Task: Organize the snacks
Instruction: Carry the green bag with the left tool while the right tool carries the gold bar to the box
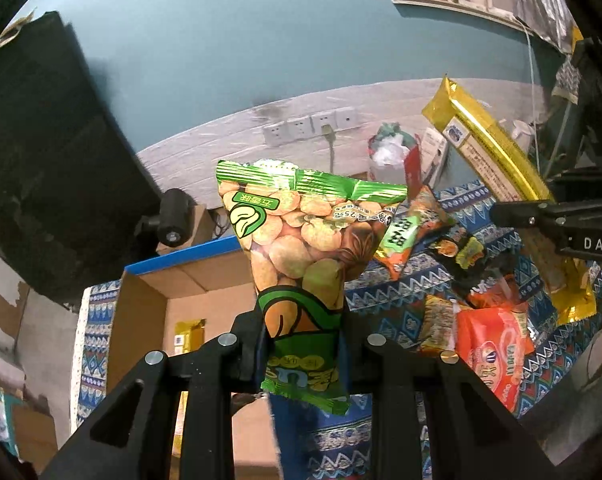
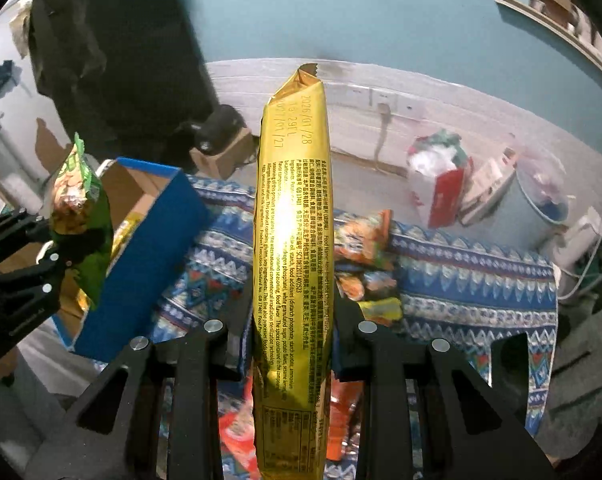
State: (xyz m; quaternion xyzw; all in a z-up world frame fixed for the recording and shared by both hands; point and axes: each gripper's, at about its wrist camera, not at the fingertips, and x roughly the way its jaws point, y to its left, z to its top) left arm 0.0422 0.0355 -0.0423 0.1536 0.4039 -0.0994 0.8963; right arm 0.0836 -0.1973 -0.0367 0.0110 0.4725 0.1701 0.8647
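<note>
My left gripper is shut on a green bean snack bag, held upright above the table near the cardboard box. It also shows in the right wrist view, beside the box's blue wall. My right gripper is shut on a long gold snack pack, held upright above the snack pile. The gold pack also shows in the left wrist view. A gold packet lies inside the box.
Several loose snack packets lie on the blue patterned cloth right of the box. A red-and-white bag and a grey bin stand behind the table. A wall with sockets is beyond.
</note>
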